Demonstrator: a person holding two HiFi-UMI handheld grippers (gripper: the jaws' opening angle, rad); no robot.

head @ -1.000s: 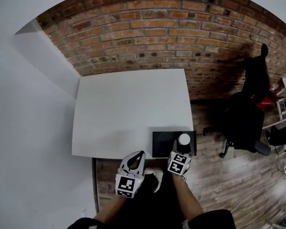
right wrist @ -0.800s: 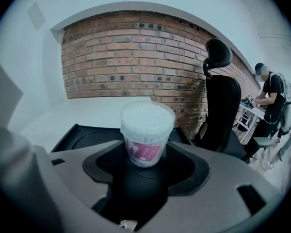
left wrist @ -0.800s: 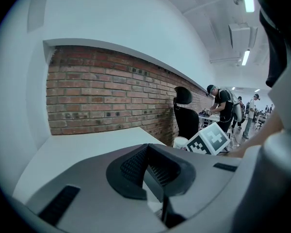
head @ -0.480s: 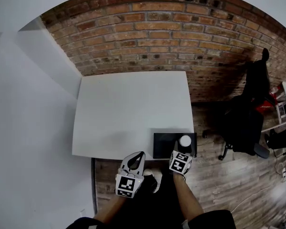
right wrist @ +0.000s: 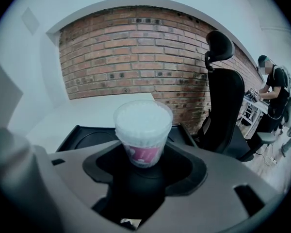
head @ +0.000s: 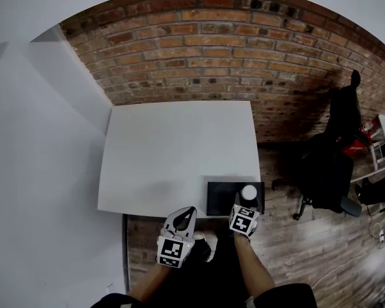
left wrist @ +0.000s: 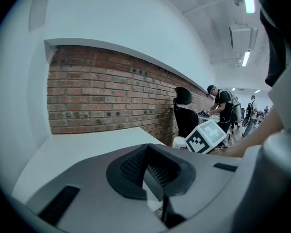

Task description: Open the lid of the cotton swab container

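**Swab tub at the tabletop's near right corner**

A round, clear plastic cotton swab container (right wrist: 143, 130), packed with white tips and banded by a pink label, stands on a matte black tray (head: 218, 199) at the near right corner of the smooth white tabletop (head: 173, 146). The right hand-held gripper (right wrist: 144, 171) holds its jaws apart just behind the tub, not pressing it. The left hand-held gripper (left wrist: 148, 168) has its ribbed pads closed together, empty, off the near edge. Since a second ago nothing here has shifted. One container, one tray, two grippers.
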